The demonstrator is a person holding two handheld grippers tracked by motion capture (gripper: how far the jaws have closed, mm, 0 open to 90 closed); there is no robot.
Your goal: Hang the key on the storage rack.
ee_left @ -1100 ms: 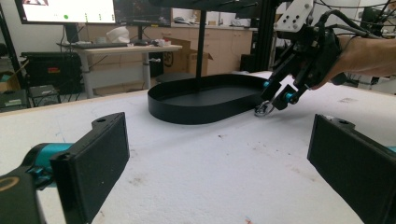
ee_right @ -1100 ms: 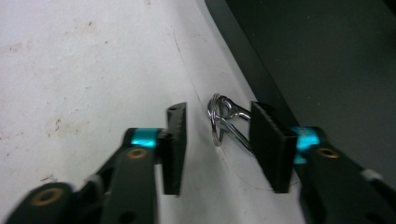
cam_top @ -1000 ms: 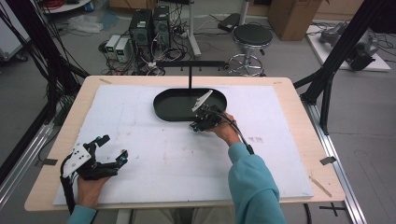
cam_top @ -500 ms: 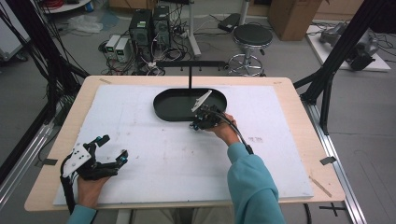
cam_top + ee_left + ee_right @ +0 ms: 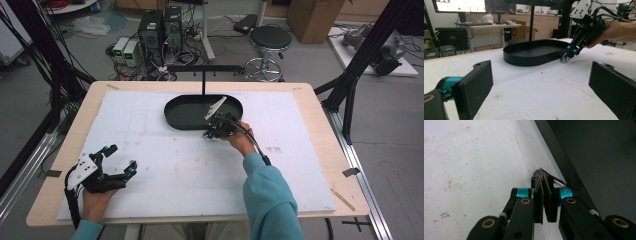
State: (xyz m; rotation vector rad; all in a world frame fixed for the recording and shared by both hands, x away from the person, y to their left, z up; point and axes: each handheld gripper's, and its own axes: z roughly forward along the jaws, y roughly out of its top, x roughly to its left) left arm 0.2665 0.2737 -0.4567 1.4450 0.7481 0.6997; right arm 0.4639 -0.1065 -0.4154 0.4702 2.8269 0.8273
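Right gripper (image 5: 209, 134) sits tipped down on the white mat (image 5: 165, 180), just beside the near wall of the black oval tray (image 5: 172, 116). Its jaws have just been closing and are now pressed together on a small metal ring (image 5: 541, 173), a key-ring-like bit of wire that pokes out past the tips in the right gripper view; what exactly it is can't be made out. The ring lies on the mat right next to the tray's outer wall, not in the tray. From the left gripper view the same ring (image 5: 564, 59) shows as a small silvery loop at the mat, under the tips of the right gripper (image 5: 570, 52), with the tray (image 5: 529, 61) just behind it. Right hand (image 5: 239, 137) and a teal sleeve (image 5: 267, 197) reach in from the bottom edge. Left gripper (image 5: 122, 160) rests on the mat near the front-left corner of the table (image 5: 320, 100), well apart from the tray, jaws wide apart with nothing between them; left hand (image 5: 95, 197) grips its body. A black post (image 5: 203, 82) stands behind the tray.
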